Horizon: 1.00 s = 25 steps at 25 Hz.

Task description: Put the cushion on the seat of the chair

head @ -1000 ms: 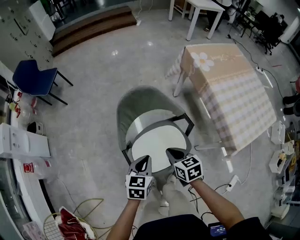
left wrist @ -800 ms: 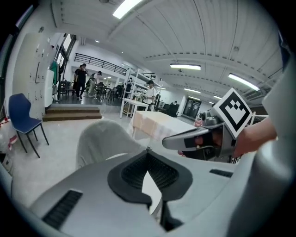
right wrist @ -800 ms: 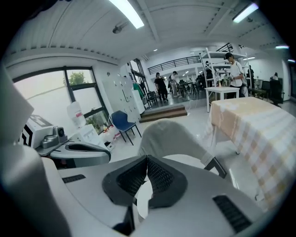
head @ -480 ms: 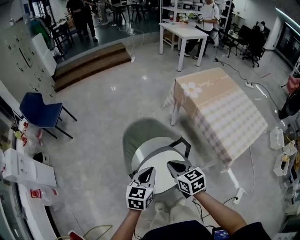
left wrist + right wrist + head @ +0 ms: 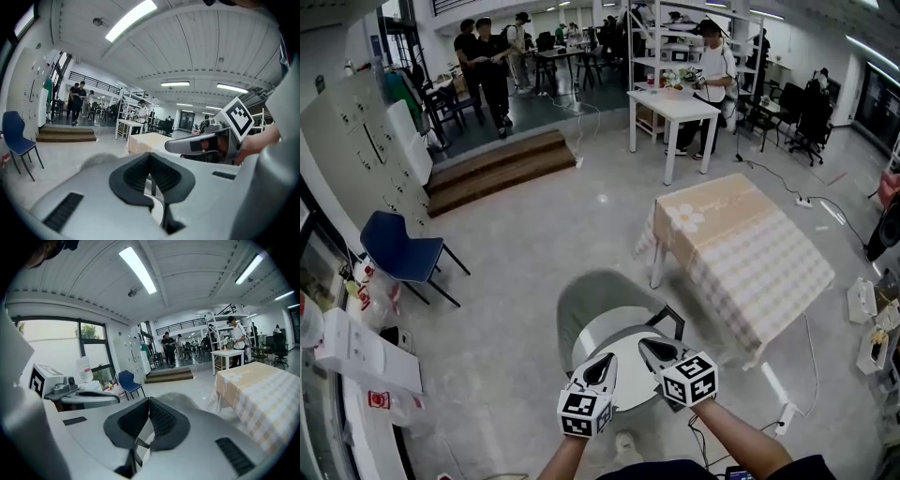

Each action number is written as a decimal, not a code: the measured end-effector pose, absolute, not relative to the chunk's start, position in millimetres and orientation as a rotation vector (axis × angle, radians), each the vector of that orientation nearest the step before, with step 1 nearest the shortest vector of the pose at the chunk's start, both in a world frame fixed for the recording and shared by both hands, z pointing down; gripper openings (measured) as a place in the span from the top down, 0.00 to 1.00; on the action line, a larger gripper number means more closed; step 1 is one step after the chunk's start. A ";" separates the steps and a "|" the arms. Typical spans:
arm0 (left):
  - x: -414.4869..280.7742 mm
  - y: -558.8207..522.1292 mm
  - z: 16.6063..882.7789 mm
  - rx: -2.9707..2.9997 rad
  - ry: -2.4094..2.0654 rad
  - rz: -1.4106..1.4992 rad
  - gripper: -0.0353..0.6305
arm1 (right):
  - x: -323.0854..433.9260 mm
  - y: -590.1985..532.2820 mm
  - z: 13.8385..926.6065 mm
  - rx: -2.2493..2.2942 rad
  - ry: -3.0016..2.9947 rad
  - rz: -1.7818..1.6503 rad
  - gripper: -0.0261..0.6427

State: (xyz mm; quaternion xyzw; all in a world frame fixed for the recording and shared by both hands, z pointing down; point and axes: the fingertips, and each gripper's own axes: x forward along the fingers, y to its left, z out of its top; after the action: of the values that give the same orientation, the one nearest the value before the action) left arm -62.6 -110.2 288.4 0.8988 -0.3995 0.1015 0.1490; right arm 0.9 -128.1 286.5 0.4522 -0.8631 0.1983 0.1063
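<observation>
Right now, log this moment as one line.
left gripper: jaws shut, empty | right gripper: jaws shut, empty | white cushion: on chair seat | grippers above it

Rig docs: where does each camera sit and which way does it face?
Head view: on the person's head, facing steeply down at the chair and floor; both forearms, left claw and right claw show.
Left gripper view: on the left claw, facing roughly level across the room; own shut jaws below, right claw at right.
Right gripper view: on the right claw, likewise roughly level; own shut jaws below, left claw at left.
Shared: all three show the checked table and blue chair.
</observation>
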 end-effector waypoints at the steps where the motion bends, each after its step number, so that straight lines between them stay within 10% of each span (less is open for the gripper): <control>1: -61.0 -107.2 282.7 2.590 -1.162 0.282 0.94 | 3.2 -124.3 280.3 1.332 -2.557 0.571 0.93; 25: 18.7 74.6 201.6 2.672 -1.393 0.220 0.94 | 87.0 56.0 192.9 1.300 -2.755 0.323 0.93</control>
State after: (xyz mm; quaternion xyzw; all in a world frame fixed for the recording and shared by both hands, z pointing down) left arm 18.7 74.6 201.6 0.8827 -0.4603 0.0727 0.0602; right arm 87.0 56.0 192.9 0.4240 -0.8987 0.1055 0.0392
